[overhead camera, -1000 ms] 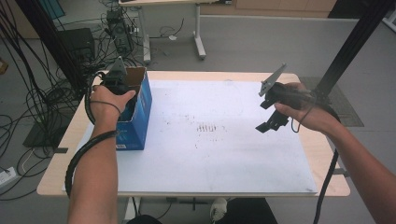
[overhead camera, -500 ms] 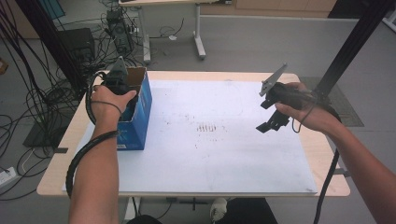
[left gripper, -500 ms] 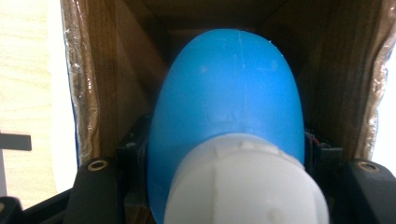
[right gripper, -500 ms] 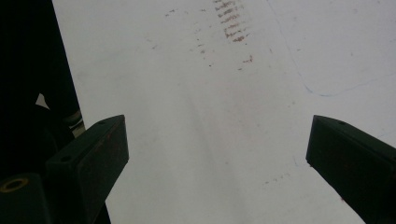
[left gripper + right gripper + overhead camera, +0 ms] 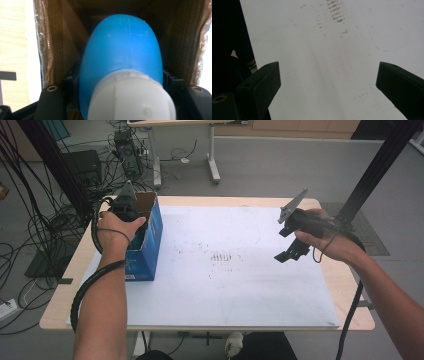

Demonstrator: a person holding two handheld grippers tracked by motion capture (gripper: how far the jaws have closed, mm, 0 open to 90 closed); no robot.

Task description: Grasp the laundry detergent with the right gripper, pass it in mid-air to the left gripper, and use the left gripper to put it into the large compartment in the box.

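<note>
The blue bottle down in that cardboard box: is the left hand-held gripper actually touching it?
Touching. In the left gripper view the blue bottle sits clamped between the left hand-held gripper's black jaws, no gap at either side, inside the box.

In the high view the left hand and the wall of the blue box hide the jaws of the left gripper. In the left gripper view the blue bottle is blurred, its white cap is cut by the bottom edge, and it hides the box floor.
</note>
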